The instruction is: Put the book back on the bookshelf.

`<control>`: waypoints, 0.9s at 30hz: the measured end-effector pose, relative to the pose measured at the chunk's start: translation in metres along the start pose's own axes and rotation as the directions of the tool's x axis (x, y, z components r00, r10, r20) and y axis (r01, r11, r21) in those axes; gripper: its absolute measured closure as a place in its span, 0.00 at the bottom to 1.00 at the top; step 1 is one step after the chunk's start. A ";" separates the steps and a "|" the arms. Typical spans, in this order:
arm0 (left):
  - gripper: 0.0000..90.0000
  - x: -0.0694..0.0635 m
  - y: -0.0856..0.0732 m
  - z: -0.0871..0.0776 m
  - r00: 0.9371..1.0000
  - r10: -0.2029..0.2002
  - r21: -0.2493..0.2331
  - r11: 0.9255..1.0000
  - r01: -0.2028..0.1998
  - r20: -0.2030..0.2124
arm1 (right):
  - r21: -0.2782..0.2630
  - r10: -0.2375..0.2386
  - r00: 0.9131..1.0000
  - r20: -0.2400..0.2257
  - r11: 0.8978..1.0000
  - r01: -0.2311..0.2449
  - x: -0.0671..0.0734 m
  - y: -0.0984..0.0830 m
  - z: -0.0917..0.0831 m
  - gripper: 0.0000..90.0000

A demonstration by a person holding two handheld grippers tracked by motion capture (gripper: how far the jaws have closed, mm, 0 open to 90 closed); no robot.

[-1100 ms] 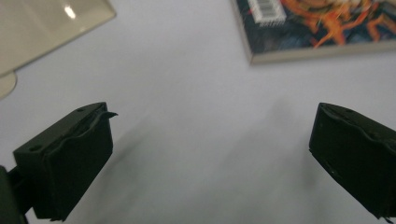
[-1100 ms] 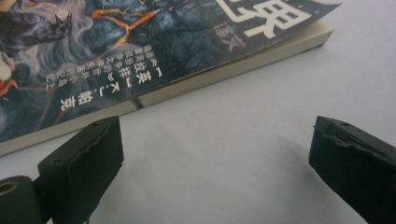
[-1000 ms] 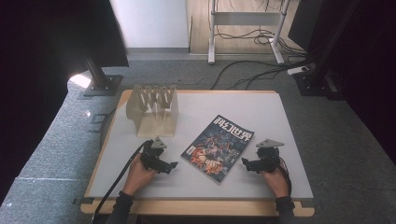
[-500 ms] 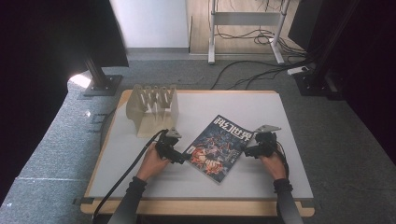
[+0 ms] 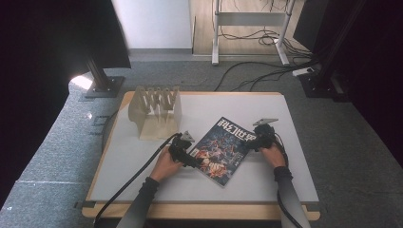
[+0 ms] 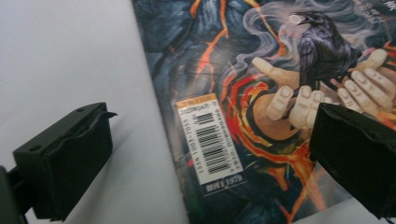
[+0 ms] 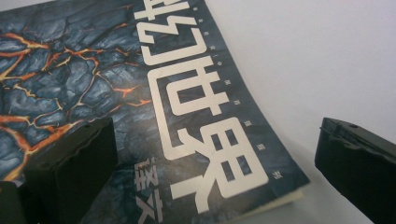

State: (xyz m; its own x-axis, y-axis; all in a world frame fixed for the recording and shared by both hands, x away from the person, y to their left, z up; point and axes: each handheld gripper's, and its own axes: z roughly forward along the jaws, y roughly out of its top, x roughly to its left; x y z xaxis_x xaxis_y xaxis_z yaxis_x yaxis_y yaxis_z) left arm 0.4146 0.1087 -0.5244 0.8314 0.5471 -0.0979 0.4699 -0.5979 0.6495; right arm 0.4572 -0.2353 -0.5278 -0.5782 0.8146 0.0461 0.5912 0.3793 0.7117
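High view: I have both grippers at the magazine (image 5: 222, 149), one at each side edge.
Left gripper (image 6: 210, 154) and right gripper (image 7: 210, 163) fingers spread, straddling the edges; next I'd judge pinching to lift.

Dark blue rock cracked with orange, large white characters, and seemingly a black raven are being shown on the magazine (image 5: 222, 149) cover.

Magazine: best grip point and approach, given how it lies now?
The magazine lies flat, skewed on the table. Probably best pinched at an edge: the right gripper already straddles the title-side corner, which looks slightly lifted. Come in low from the right.
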 end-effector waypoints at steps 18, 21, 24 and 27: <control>0.00 -0.032 -0.014 -0.008 0.999 0.041 0.006 0.999 -0.041 0.029 | -0.022 0.016 0.999 -0.048 1.000 -0.017 0.026 -0.020 -0.011 0.01; 0.00 -0.042 -0.024 -0.014 0.999 0.041 0.002 0.999 -0.041 0.028 | -0.021 0.016 0.999 -0.050 1.000 -0.017 0.033 -0.024 -0.014 0.01; 0.00 -0.053 -0.036 -0.022 0.999 0.042 -0.007 0.999 -0.042 0.026 | -0.032 0.005 0.998 -0.055 0.999 -0.007 0.046 -0.033 -0.021 0.01; 0.00 -0.063 -0.046 -0.028 0.999 0.047 -0.013 0.999 -0.046 0.028 | -0.035 -0.008 0.998 -0.069 0.999 0.006 0.056 -0.040 -0.028 0.00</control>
State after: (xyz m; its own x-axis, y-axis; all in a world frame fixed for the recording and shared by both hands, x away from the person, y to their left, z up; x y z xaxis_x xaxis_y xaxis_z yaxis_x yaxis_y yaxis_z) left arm 0.3321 0.1179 -0.5265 0.8603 0.5021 -0.0881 0.4269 -0.6151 0.6628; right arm 0.3852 -0.2169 -0.5348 -0.6206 0.7791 0.0885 0.5675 0.3685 0.7363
